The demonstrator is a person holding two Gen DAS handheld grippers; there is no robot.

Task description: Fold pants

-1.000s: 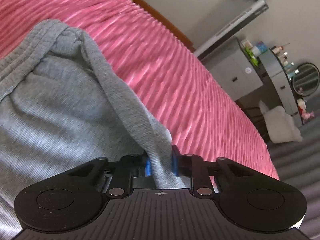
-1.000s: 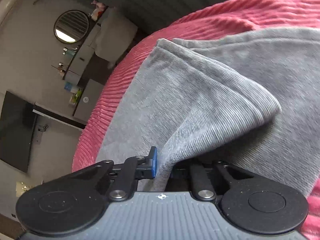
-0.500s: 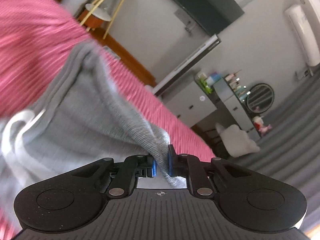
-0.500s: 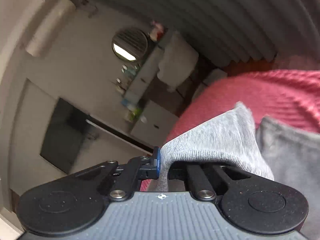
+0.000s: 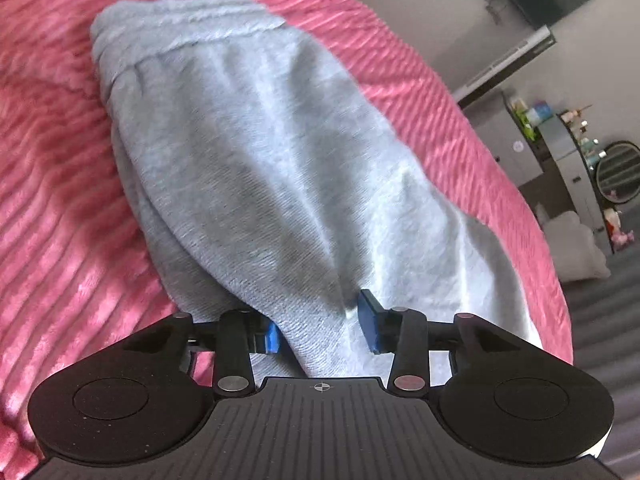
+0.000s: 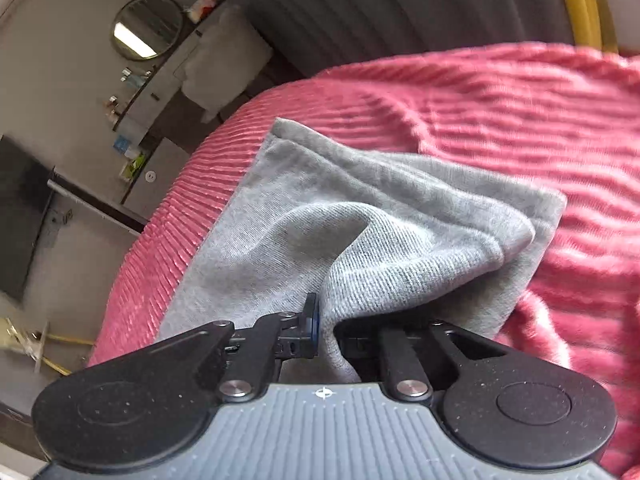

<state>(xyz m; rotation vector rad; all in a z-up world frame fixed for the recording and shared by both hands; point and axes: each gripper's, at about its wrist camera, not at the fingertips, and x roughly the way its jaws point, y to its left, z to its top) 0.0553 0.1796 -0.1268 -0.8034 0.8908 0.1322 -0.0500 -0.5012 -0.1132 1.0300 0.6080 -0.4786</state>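
The grey pants (image 5: pixel 256 168) are lying folded on the pink bed (image 5: pixel 60 240), soft, light and limp. The left gripper (image 5: pixel 324 328) is standing released around a fold toward 6 o'clock; the right gripper (image 6: pixel 326 332) is clenching a corner.

Left gripper (image 5: pixel 323 330) parted (right gripper (image 6: pixel 326 330) clamped)

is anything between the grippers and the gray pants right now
Nothing visible: the gray knit pants run straight between the left gripper fingers, and the right gripper pinches a fold directly, on the pink ribbed blanket.
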